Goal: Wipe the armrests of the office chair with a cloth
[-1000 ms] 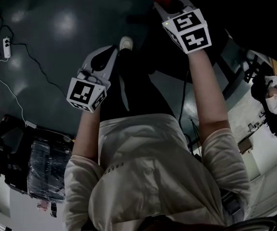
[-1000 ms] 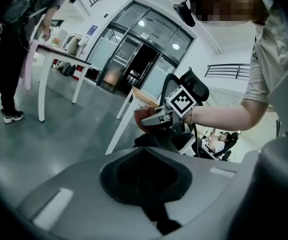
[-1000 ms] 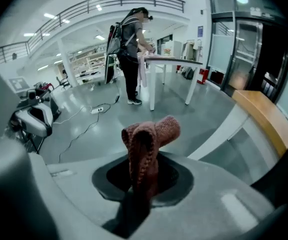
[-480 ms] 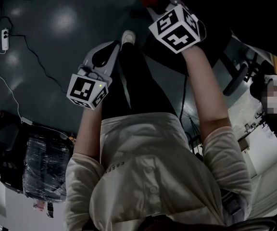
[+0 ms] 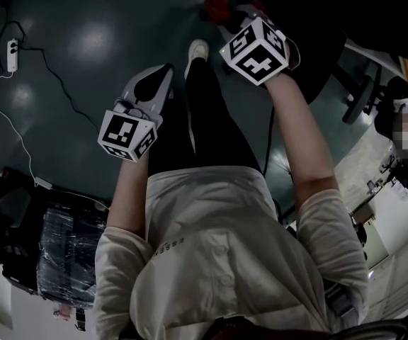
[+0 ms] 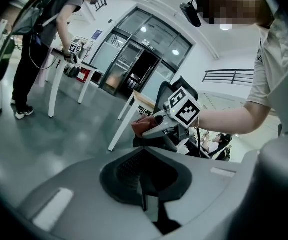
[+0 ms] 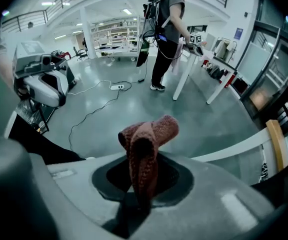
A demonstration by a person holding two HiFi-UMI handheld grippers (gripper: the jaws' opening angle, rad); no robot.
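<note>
My right gripper (image 5: 227, 16) is at the top of the head view, shut on a red knitted cloth (image 5: 216, 8). That cloth (image 7: 145, 149) stands up bunched between the jaws in the right gripper view. The black office chair (image 5: 317, 44) is a dark mass just right of this gripper; its armrests cannot be made out. My left gripper (image 5: 163, 73) hangs lower and to the left, over the floor beside my dark trouser leg, jaws closed on nothing. From the left gripper view the right gripper (image 6: 156, 125) with the cloth (image 6: 141, 126) sits just above a dark chair part (image 6: 151, 143).
A power strip (image 5: 11, 48) with a long cable lies on the shiny floor at left. A black wrapped box (image 5: 66, 250) stands at lower left. White tables (image 7: 196, 66) and another person (image 7: 166, 34) are further off. A wheeled chair base (image 5: 356, 94) is at right.
The right gripper with the cloth has shifted left and a little lower in the head view. My foot has stepped forward. The left gripper has hardly moved.
</note>
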